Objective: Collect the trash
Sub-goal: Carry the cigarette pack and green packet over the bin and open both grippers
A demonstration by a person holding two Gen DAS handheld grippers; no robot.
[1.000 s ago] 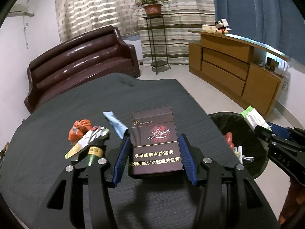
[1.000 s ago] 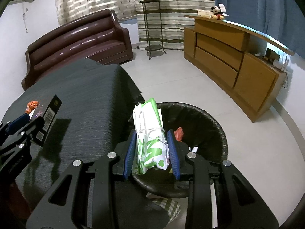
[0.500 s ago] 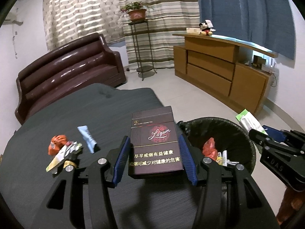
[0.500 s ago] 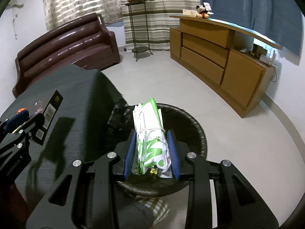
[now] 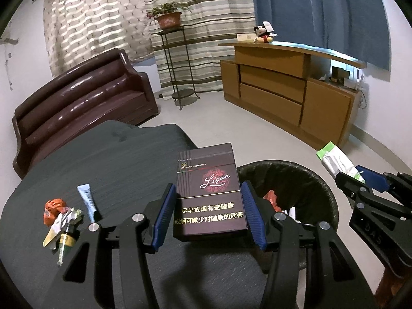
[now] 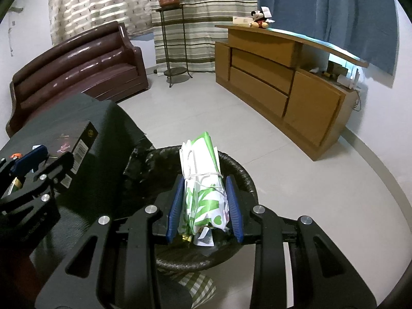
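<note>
Lower right of the left wrist view: the trash bin (image 5: 287,180) gapes open beside the desk (image 5: 116,164) edge — its mouth partly filled, how deep seems unclear. At lower left a wrapper pile (image 5: 60,216) and small tube (image 5: 86,200) crowd the desk; the cloth behind lies bare. Upper right, open floor (image 6: 296,170) before the cabinet (image 6: 278,82).

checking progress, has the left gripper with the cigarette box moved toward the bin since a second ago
Yes. The left gripper holding the cigarette box swung right: the trash bin sits nearer the box now.
</note>
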